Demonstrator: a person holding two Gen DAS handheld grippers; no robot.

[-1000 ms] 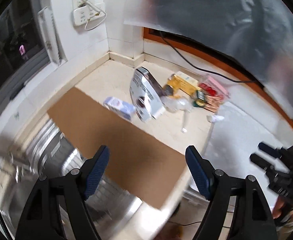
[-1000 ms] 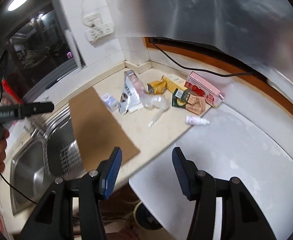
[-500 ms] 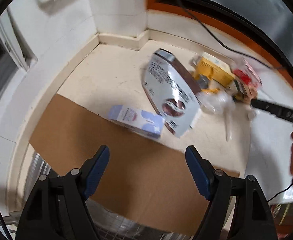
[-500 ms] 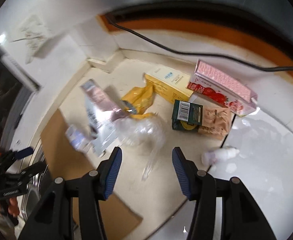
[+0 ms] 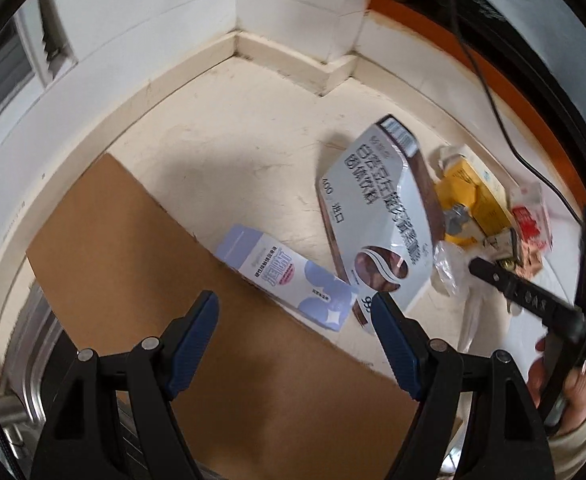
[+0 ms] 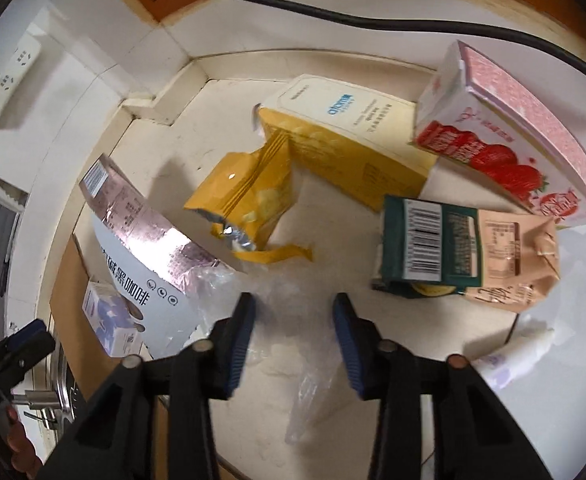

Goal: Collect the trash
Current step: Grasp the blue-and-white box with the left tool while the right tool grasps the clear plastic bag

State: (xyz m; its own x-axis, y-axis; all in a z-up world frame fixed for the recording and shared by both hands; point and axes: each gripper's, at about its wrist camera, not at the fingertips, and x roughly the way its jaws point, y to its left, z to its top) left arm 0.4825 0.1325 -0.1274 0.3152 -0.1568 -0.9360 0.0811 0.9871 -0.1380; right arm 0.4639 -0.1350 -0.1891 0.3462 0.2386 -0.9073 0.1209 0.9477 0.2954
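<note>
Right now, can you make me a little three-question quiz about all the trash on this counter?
1. True or false: the right tool is shut on the yellow snack bag.
2. Which item lies between the left tool's fingers? A) the small lavender box B) the strawberry carton C) the white bottle
3. Fill in: the lavender box rests partly on the brown ____.

Key: 1. False, it is open over the clear plastic wrap. 2. A. 3. Cardboard.
</note>
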